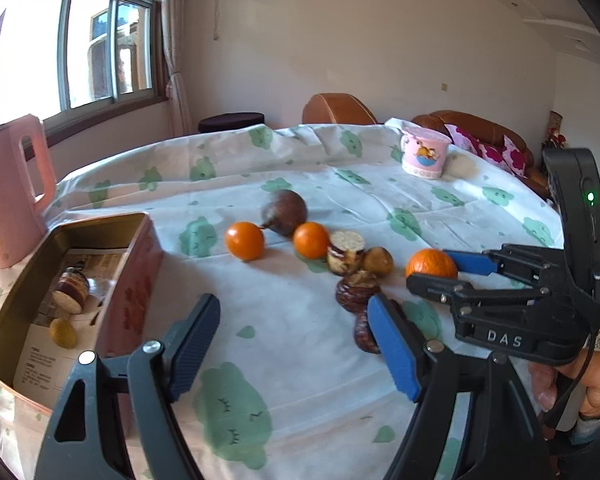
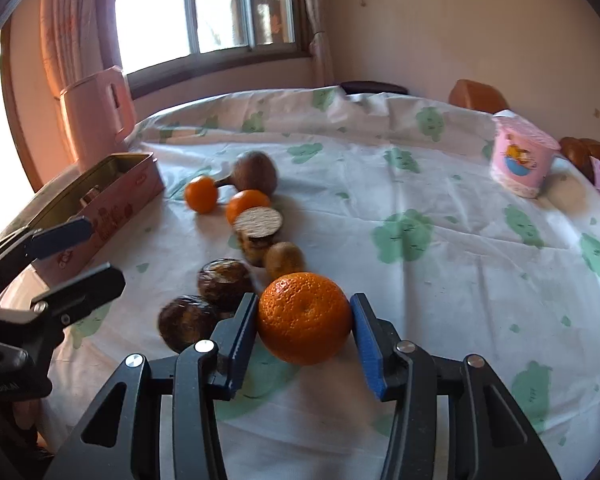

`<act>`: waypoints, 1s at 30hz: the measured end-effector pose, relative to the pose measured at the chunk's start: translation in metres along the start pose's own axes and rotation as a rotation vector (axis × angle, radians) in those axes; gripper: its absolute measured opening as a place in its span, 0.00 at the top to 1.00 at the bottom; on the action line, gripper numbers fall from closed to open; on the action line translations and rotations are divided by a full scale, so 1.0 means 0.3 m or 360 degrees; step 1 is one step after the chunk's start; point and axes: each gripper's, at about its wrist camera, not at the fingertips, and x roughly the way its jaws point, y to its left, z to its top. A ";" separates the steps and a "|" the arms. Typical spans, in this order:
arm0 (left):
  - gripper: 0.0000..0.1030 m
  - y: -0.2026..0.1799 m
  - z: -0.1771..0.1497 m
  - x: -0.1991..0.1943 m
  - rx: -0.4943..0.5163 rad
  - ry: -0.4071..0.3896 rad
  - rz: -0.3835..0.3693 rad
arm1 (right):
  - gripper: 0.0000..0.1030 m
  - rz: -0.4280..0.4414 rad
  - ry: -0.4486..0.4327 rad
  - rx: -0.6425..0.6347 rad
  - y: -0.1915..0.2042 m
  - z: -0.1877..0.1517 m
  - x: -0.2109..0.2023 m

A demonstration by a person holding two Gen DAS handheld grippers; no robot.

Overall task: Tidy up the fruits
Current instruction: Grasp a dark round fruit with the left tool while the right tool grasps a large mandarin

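Observation:
A large orange [image 2: 304,316] rests on the tablecloth with my right gripper [image 2: 304,304] shut on it, one blue pad against each side. In the left wrist view that orange [image 1: 430,264] sits between the right gripper's [image 1: 432,270] fingers. My left gripper [image 1: 294,304] hangs open above the cloth with nothing between its fingers. Two small oranges [image 1: 244,240] [image 1: 310,240], a purple-brown fruit [image 1: 284,212], a small brown fruit [image 1: 378,262], a cork-topped piece [image 1: 346,252] and two dark wrinkled fruits [image 1: 356,290] lie in a row. An open tin box [image 1: 132,280] holds a yellowish fruit [image 1: 62,332].
A pink kettle [image 1: 12,188] stands behind the tin at the table's left edge. A pink cup [image 1: 424,152] stands at the far right. Brown chairs [image 1: 336,110] ring the far side. The green-patterned tablecloth [image 1: 260,360] covers the round table.

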 end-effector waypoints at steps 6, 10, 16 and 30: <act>0.24 -0.081 0.007 0.050 0.0042 0.0096 -0.0129 | 0.53 -0.0069 -0.0038 0.0084 -0.073 -0.029 -0.033; 0.28 -0.136 0.002 0.087 0.0099 0.0181 -0.0192 | 0.53 -0.0060 -0.0051 0.0108 -0.087 -0.026 -0.033; 0.53 -0.173 -0.009 0.155 0.0132 0.0330 -0.0195 | 0.53 -0.0040 -0.0058 0.0119 -0.090 -0.029 -0.036; 0.60 -0.120 -0.003 0.097 0.0016 0.0156 -0.0201 | 0.53 -0.0043 -0.0205 0.0006 -0.056 -0.040 -0.081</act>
